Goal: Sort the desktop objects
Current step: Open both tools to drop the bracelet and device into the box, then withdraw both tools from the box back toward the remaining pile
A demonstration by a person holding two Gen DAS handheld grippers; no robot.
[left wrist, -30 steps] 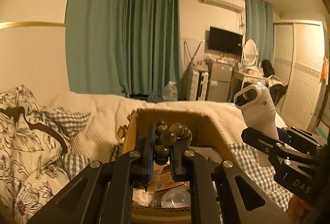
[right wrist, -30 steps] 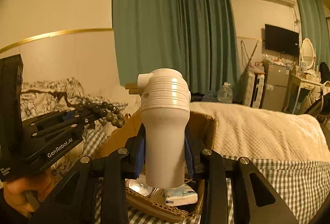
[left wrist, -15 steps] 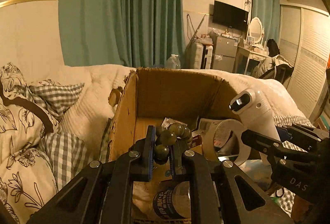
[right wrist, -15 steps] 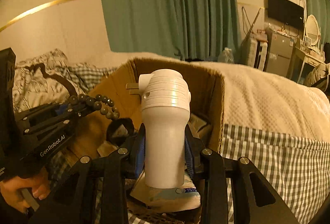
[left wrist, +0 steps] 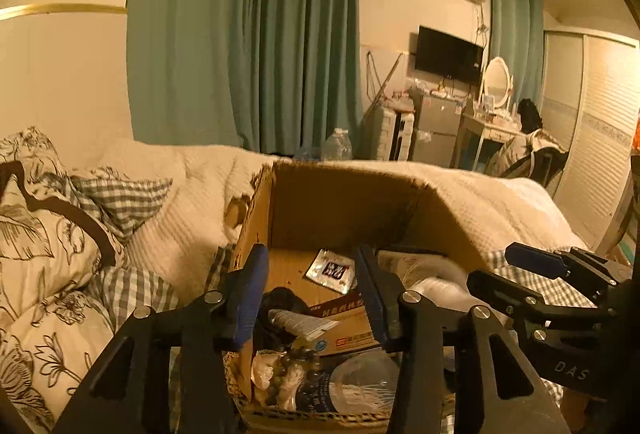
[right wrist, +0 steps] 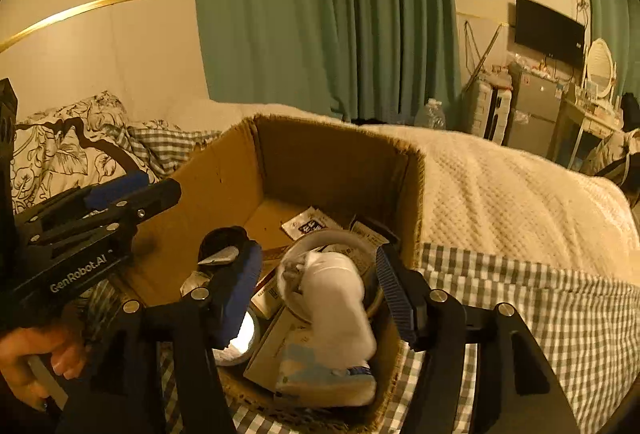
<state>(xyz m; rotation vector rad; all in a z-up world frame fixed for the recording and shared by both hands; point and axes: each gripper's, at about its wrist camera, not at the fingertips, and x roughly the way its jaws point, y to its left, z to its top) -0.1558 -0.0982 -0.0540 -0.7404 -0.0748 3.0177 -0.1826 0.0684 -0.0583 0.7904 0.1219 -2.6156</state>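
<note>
My left gripper hangs over the open cardboard box, its jaws opening and bare. The string of dark beads lies loose in the box's near end, below the fingers. My right gripper is over the same box, jaws opening. The white ribbed hand-held device is a tilted blur between them and touches neither pad. Each gripper shows in the other's view: the right gripper at the right edge, the left gripper at the left with a hand on its handle.
The box sits on a bed and holds a plastic bottle, a sachet, cartons and a clear ring. A floral pillow lies to the left, a cream blanket behind and to the right, and a checked sheet in front.
Both grippers sank toward the box and their jaws parted. The beads left the left gripper and landed in the box. The white device slipped from the right gripper's grip and tips downward.
</note>
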